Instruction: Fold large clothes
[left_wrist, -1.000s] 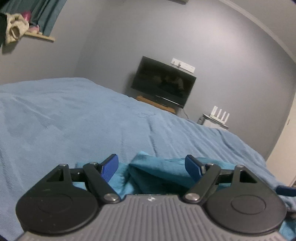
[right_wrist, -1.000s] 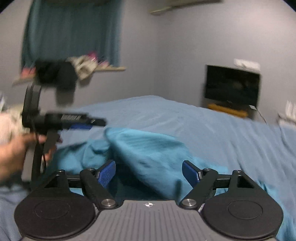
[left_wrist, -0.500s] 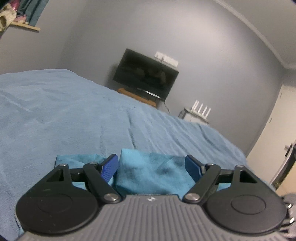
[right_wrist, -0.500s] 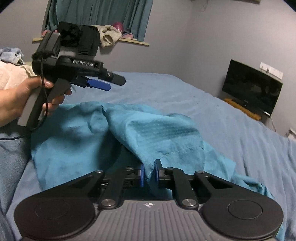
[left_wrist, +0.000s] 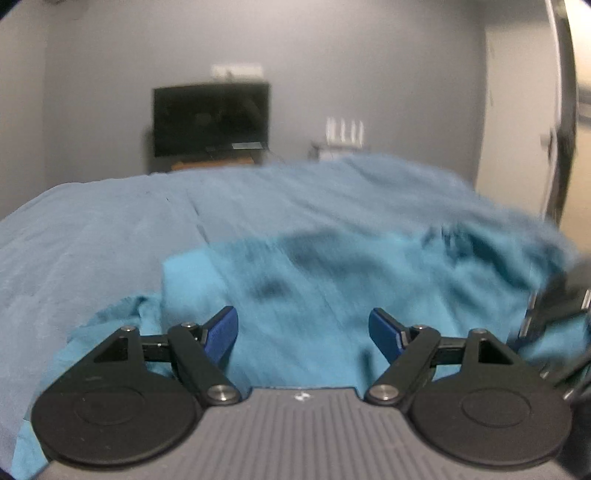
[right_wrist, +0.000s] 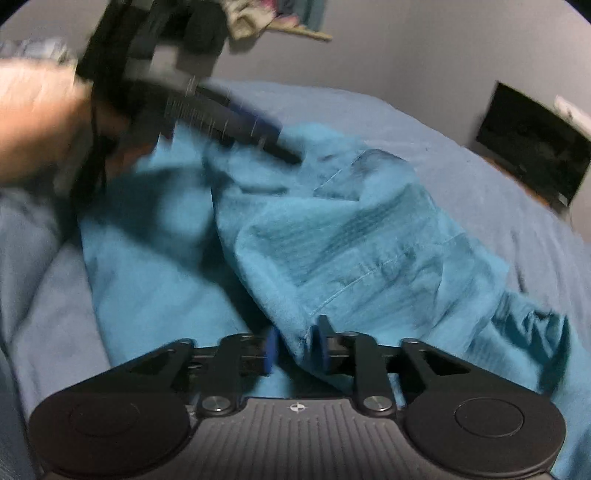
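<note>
A large teal garment (right_wrist: 332, 236) lies crumpled on the blue bed (right_wrist: 461, 155). My right gripper (right_wrist: 295, 350) is shut on a fold of it at the near edge. My left gripper (left_wrist: 303, 328) is open and empty, hovering just above the garment (left_wrist: 351, 280); the cloth shows between its fingers. In the right wrist view the left gripper (right_wrist: 266, 136) is blurred, held in a hand at the upper left, pointing down at the garment's far side. The edge of the right gripper shows dimly at the right of the left wrist view (left_wrist: 561, 295).
A dark TV (left_wrist: 210, 118) on a low stand and a white router (left_wrist: 343, 133) stand against the grey wall beyond the bed. A door (left_wrist: 524, 110) is at the right. Clothes (right_wrist: 258, 18) hang at a window ledge behind the left hand.
My left gripper has swung right and down toward the garment, still open. My right gripper shut on a fold of the garment half a second ago and still holds it, tilted lower.
</note>
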